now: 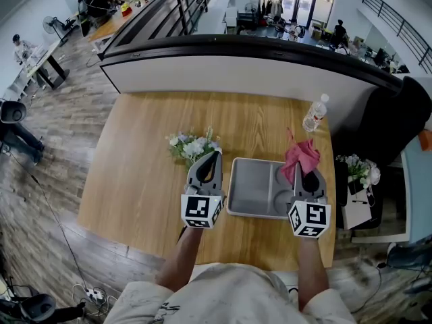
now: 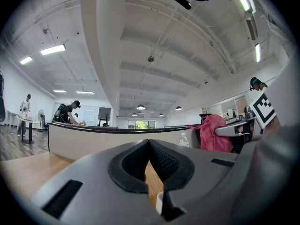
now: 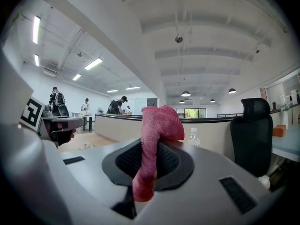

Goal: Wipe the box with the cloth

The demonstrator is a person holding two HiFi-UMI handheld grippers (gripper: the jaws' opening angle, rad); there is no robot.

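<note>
Gripping fuzzy pink cloth [image 1: 302, 154], right gripper [image 1: 302, 171] hangs by grey compartmented plastic box [image 1: 253, 187]; left gripper [image 1: 212, 157] clenched empty; wiping looks unstarted.

Head cam steeply down; gripper cams low, fwd; all share cloth [image 1: 302, 155].
</note>
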